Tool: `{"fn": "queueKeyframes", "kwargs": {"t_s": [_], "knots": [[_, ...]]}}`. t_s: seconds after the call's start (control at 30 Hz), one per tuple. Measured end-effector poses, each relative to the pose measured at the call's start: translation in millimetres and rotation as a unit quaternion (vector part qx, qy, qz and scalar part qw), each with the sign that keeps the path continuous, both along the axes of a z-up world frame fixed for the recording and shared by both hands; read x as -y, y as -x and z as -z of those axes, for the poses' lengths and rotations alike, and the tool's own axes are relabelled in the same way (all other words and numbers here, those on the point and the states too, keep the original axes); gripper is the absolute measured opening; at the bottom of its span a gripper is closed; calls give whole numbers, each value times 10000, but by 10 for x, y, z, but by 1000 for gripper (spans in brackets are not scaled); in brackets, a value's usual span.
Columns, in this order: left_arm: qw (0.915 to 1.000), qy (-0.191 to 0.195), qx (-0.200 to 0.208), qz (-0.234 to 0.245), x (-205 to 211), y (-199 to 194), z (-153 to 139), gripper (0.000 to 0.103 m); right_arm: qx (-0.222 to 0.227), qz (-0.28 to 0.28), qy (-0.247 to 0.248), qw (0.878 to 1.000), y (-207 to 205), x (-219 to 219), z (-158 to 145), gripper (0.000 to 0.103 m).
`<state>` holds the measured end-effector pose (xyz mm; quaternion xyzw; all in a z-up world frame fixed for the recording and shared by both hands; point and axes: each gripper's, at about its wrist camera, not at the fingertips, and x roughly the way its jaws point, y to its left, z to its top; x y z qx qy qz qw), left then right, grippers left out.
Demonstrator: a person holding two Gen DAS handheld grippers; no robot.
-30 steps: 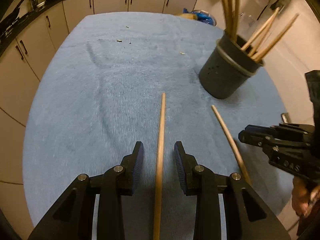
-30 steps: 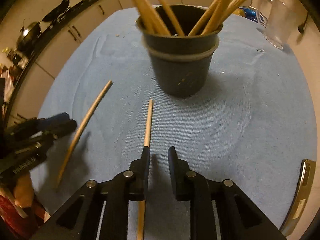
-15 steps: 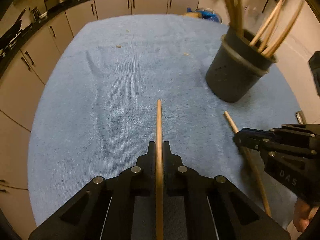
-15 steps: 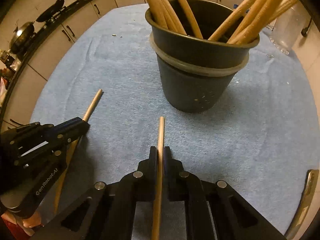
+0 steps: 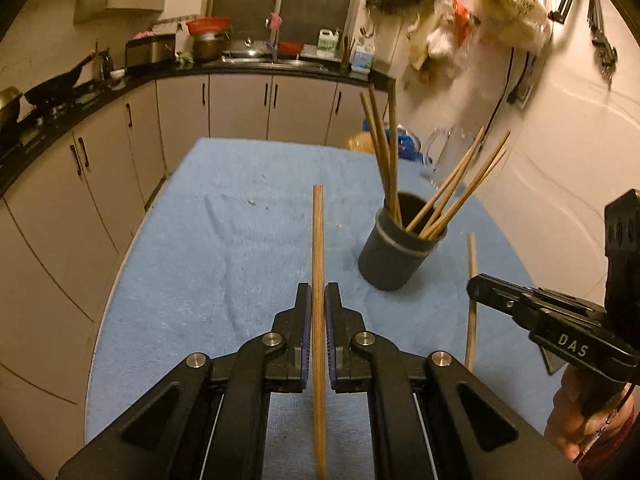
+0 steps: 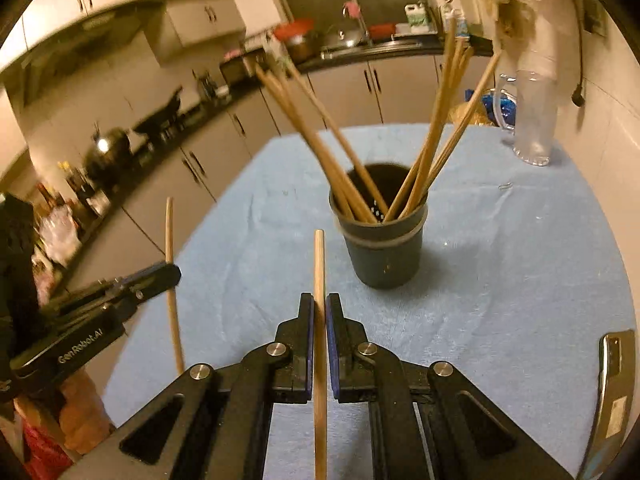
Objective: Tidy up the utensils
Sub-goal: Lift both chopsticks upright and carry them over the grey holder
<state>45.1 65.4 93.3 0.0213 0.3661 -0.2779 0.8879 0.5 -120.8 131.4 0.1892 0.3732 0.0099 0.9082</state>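
My left gripper (image 5: pixel 318 298) is shut on a wooden chopstick (image 5: pixel 318 240) and holds it tilted up above the blue cloth (image 5: pixel 224 264). My right gripper (image 6: pixel 319 308) is shut on a second chopstick (image 6: pixel 319 264), also lifted. A dark cup (image 5: pixel 394 258) with several chopsticks in it stands on the cloth, ahead and right of the left gripper; in the right wrist view the cup (image 6: pixel 382 248) is just ahead. Each view shows the other gripper with its stick: the right one (image 5: pixel 472 286) and the left one (image 6: pixel 170 276).
Kitchen cabinets (image 5: pixel 240 108) and a dark counter run along the left and back. A clear plastic jug (image 6: pixel 530 120) stands at the cloth's far right. A phone (image 6: pixel 614 388) lies at the right edge. A wall is on the right.
Both grippers closed on their chopsticks a second ago and have since lifted them off the cloth, tilting the views upward. The cup now looks farther away.
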Motion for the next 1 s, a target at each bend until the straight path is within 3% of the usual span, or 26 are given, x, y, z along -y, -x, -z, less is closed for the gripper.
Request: {"fn": "queueKeyframes", "kwargs": {"t_s": [0.23, 0.5, 1.0], "knots": [[9999, 49, 104, 53, 112, 78, -130, 6, 490, 184, 59, 9986, 246, 43, -244, 7], [9998, 31, 113, 129, 133, 132, -190, 6, 580, 208, 80, 9981, 265, -12, -248, 7], [9993, -1, 274, 236, 281, 199, -313, 6, 820, 402, -145, 9957, 380, 284, -372, 7]]}}
